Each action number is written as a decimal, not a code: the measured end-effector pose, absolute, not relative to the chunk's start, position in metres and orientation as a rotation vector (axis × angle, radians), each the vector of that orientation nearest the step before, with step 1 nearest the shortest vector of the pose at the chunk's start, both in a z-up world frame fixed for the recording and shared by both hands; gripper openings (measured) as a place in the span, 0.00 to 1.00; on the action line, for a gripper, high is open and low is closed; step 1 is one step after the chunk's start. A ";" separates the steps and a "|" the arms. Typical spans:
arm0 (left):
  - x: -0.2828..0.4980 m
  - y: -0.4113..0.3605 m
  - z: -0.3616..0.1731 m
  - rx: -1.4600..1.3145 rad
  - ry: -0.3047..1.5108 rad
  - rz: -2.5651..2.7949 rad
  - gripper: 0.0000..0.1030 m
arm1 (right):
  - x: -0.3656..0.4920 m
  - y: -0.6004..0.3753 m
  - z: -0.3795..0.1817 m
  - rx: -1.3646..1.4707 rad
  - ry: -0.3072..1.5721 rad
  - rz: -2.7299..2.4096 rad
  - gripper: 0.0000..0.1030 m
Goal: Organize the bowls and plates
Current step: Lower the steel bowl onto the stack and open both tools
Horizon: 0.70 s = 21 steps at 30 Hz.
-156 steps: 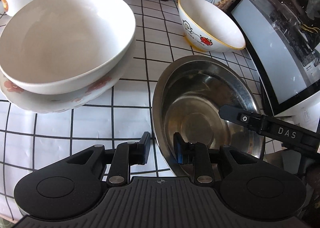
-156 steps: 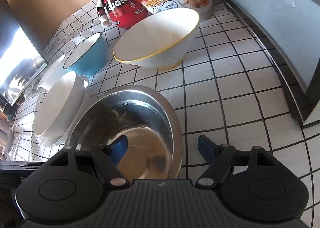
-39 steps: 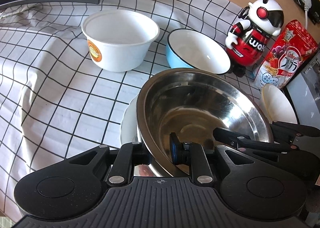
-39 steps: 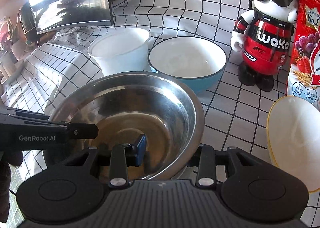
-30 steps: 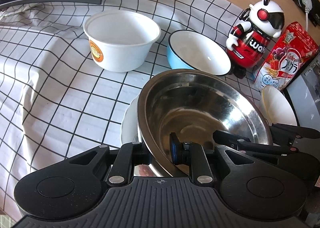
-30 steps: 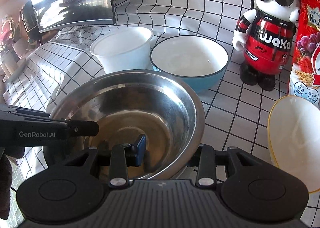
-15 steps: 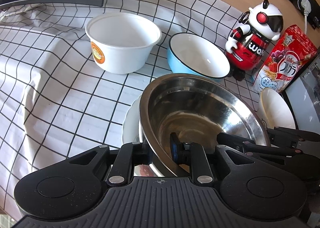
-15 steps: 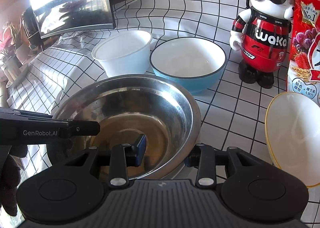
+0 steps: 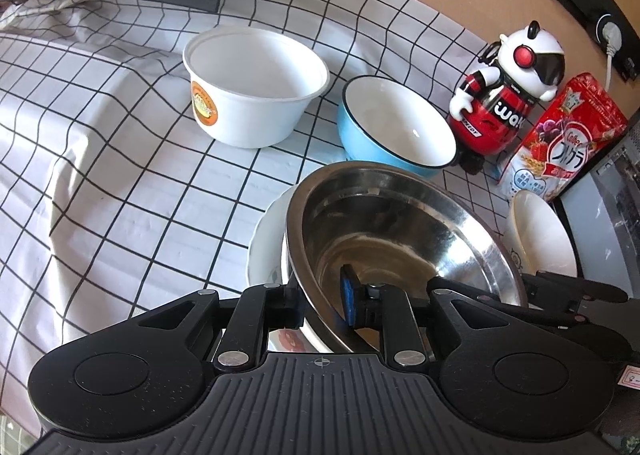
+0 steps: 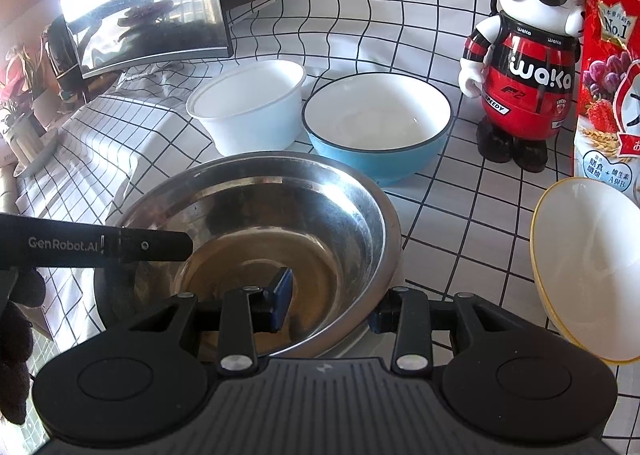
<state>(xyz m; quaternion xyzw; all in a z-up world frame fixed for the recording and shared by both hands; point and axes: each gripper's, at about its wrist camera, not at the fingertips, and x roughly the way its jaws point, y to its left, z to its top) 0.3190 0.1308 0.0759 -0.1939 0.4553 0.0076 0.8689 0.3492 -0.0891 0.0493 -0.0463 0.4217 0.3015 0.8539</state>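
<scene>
A steel bowl [image 9: 400,239] [image 10: 280,223] hangs tilted over a white bowl [image 9: 266,251] that stands on a flowered plate [image 9: 284,335]. I cannot tell whether it touches the white bowl. My left gripper [image 9: 320,301] is shut on the steel bowl's near left rim, one pad inside and one outside. My right gripper [image 10: 332,305] is shut on the opposite rim in the same way. The left gripper's fingers [image 10: 120,245] reach in from the left in the right wrist view. A gloved hand [image 10: 16,335] shows below them.
Behind the stack stand a white paper bowl [image 9: 256,95] and a blue bowl [image 9: 392,127]. A yellow-rimmed white bowl [image 10: 588,267] lies right, below a cereal bag [image 9: 560,143] and a panda robot toy [image 10: 524,55]. A monitor [image 10: 140,7] stands back left.
Five seconds ago the steel bowl sat on the cloth beside the white bowl; now both grippers hold it over that bowl. Over the last second it has barely moved.
</scene>
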 end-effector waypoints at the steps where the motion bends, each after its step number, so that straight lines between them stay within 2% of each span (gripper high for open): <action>1: 0.319 0.131 0.076 -0.411 0.952 0.016 0.21 | 0.349 -0.089 0.049 -0.096 0.888 0.634 0.36; 10: 0.316 0.131 0.076 -0.425 0.948 0.016 0.21 | 0.351 -0.098 0.052 -0.008 0.927 0.630 0.36; 21: 0.324 0.130 0.072 -0.382 0.929 0.025 0.21 | 0.357 -0.091 0.049 -0.036 0.899 0.615 0.39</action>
